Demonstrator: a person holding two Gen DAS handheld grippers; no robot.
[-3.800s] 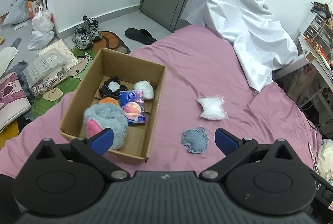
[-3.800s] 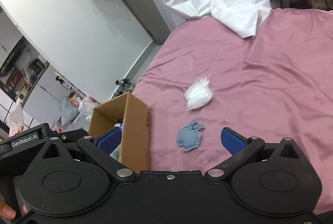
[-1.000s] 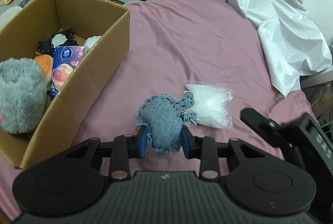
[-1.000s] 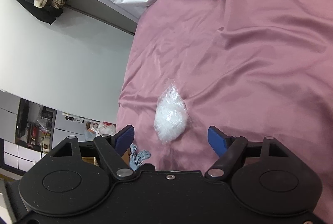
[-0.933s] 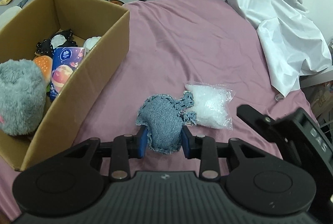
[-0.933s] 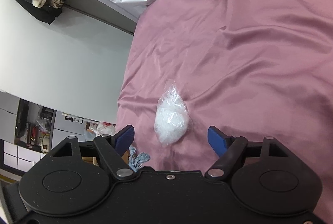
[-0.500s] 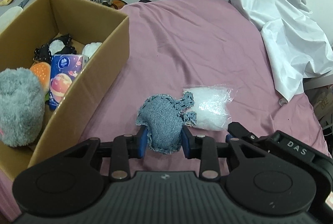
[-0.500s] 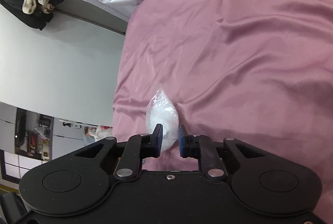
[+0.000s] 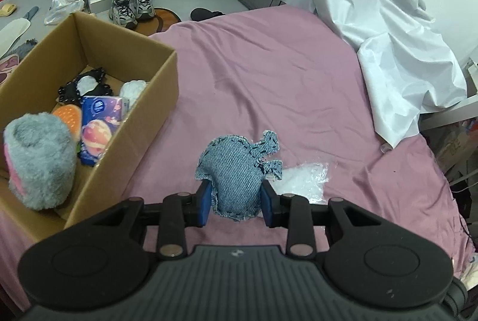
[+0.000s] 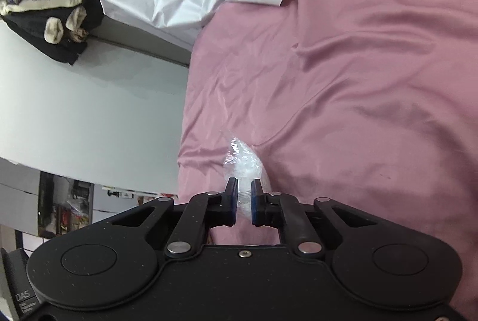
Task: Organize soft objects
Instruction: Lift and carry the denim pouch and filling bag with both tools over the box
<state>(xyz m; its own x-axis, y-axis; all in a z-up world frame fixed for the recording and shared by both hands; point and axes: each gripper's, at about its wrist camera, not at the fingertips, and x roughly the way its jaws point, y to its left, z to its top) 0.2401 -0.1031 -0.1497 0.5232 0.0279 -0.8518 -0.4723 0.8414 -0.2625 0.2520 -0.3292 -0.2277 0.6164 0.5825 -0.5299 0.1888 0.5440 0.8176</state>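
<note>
L gripper [image 9: 236, 203] fingers part-open, clamping denim pouch [image 9: 239, 171], long axis pointing away, right of box [image 9: 125, 124] | R gripper [image 10: 244, 198] fingers just closed, pinching plastic bag [image 10: 243, 164] on bed [image 10: 373, 82], right of pouch.

1. The bed [image 9: 283, 88] carries it all, under a creased pink sheet.
2. A cardboard box [image 9: 149, 124] sits at the bed's left edge.
3. A white sheet [image 9: 397, 58] spills over the far right corner.
4. A clear bag of white stuffing [image 9: 301, 182] lies on the pink sheet toward the near right side.
</note>
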